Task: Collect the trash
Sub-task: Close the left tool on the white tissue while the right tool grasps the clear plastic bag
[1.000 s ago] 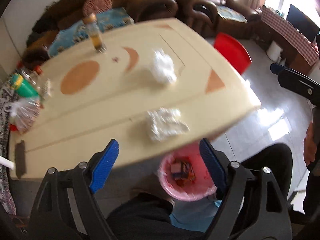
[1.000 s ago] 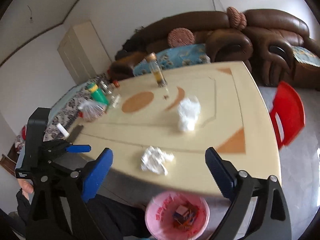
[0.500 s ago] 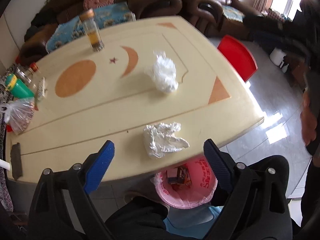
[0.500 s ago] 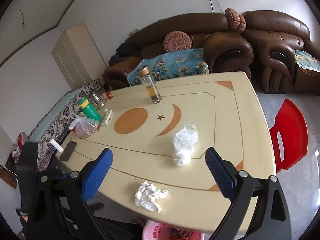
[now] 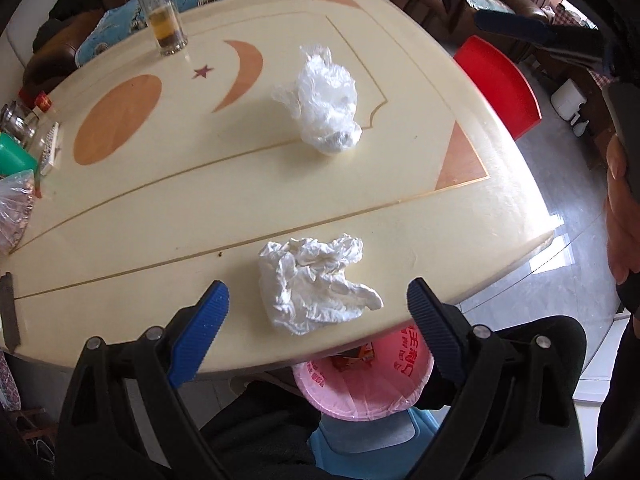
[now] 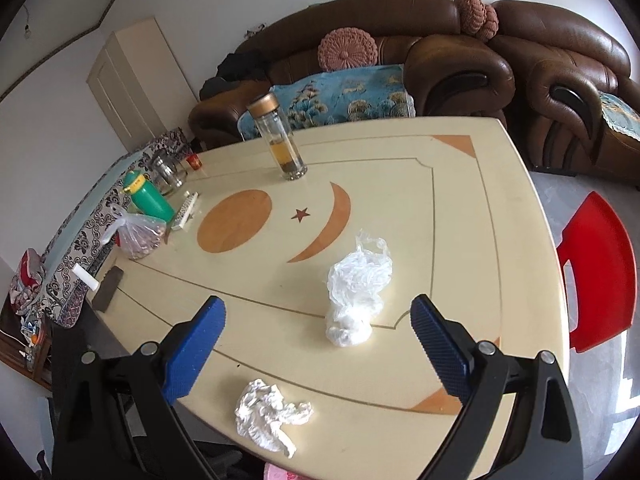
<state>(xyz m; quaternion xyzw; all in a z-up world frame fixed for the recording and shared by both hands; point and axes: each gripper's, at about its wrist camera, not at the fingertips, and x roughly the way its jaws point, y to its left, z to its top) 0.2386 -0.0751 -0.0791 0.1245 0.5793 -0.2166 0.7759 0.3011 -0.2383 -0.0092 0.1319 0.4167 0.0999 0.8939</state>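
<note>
A crumpled white tissue point(image 5: 314, 282) lies near the front edge of the cream table point(image 5: 168, 200); it also shows in the right wrist view point(image 6: 268, 416). A crumpled clear plastic bag point(image 5: 326, 104) lies farther in, also in the right wrist view point(image 6: 356, 300). My left gripper point(image 5: 318, 308) is open, hovering with the tissue between its blue fingers. My right gripper point(image 6: 318, 328) is open and empty above the table, near the plastic bag. A pink-lined trash bin point(image 5: 364, 380) stands below the table's front edge.
A glass bottle with tea point(image 6: 280, 144) stands at the far side. A green bottle point(image 6: 148, 196), jars, a bag of nuts point(image 6: 138, 236) and a dark flat object point(image 6: 107, 288) crowd the left edge. A red chair point(image 6: 596, 272) stands right; brown sofas behind.
Both grippers have moved forward and lower over the table. The tissue now lies between the left fingers, and the plastic bag sits closer to the right gripper. Both stay open.
</note>
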